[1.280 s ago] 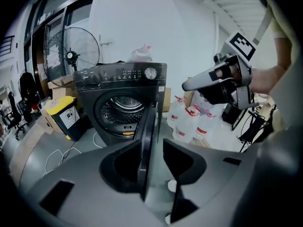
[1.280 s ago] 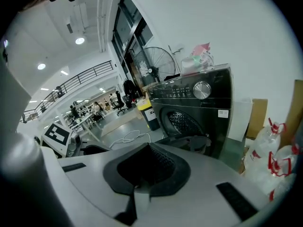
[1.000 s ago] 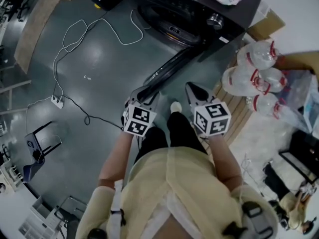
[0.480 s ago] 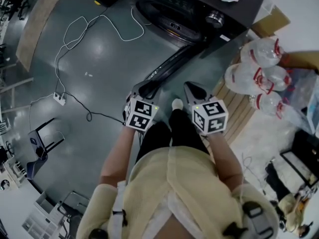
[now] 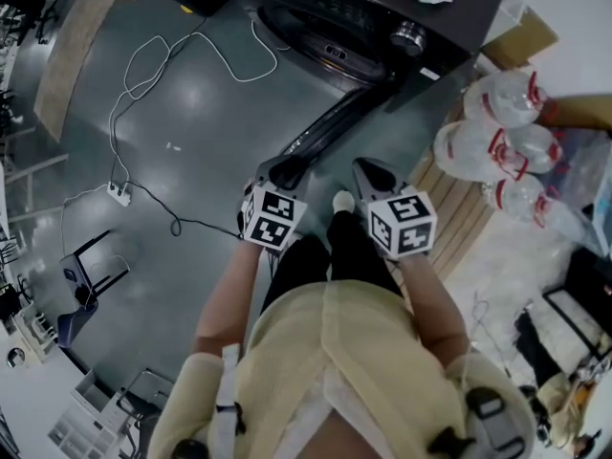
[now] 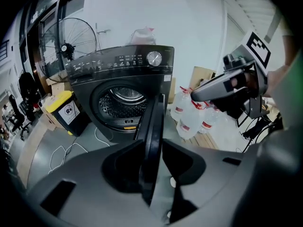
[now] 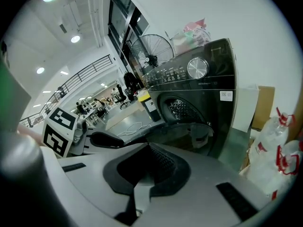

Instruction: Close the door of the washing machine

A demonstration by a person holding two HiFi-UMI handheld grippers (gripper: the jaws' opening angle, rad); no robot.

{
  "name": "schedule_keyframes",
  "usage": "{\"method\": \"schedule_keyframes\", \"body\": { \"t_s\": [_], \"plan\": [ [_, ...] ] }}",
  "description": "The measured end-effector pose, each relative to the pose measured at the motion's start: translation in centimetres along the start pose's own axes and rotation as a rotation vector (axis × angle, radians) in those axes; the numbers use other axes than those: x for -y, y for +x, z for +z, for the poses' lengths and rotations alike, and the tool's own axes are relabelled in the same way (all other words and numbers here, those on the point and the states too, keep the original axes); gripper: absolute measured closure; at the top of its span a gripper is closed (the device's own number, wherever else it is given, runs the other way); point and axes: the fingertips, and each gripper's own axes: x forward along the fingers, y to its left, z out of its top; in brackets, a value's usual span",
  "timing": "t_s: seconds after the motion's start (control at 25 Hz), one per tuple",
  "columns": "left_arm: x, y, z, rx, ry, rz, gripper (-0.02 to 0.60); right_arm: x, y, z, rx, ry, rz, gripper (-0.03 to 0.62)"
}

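Note:
The dark washing machine (image 5: 368,12) stands at the top of the head view, its round door (image 5: 330,127) swung open toward me. In the left gripper view the door's edge (image 6: 155,119) rises edge-on between my left gripper's (image 6: 154,143) jaws. They are closing and sit against both of its faces. From above, the left gripper (image 5: 284,172) is at the door's free end. My right gripper (image 5: 369,170) hangs just right of the door, apart from it, shut and holding nothing. The right gripper view shows that gripper (image 7: 147,144), the door glass (image 7: 189,131) and the drum opening (image 7: 182,109) beyond.
A white cable and power strip (image 5: 120,194) lie on the grey floor at left. Several large water bottles (image 5: 488,132) sit on a wooden pallet (image 5: 457,213) at right, beside a cardboard box (image 5: 521,41). A yellow-lidded bin (image 6: 66,110) and a fan (image 6: 71,41) stand left of the machine.
The left gripper has edged slightly forward at the door's end. The right gripper and the door's angle look the same.

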Motion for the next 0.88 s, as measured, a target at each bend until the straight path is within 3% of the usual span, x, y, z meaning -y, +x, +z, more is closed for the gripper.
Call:
{"method": "schedule_keyframes", "body": {
  "t_s": [0.88],
  "plan": [
    [-3.6, 0.7, 0.4, 0.014, 0.062, 0.021, 0.451, 0.5, -0.7, 0.1, 0.017, -0.005, -0.058, 0.589]
  ]
}}
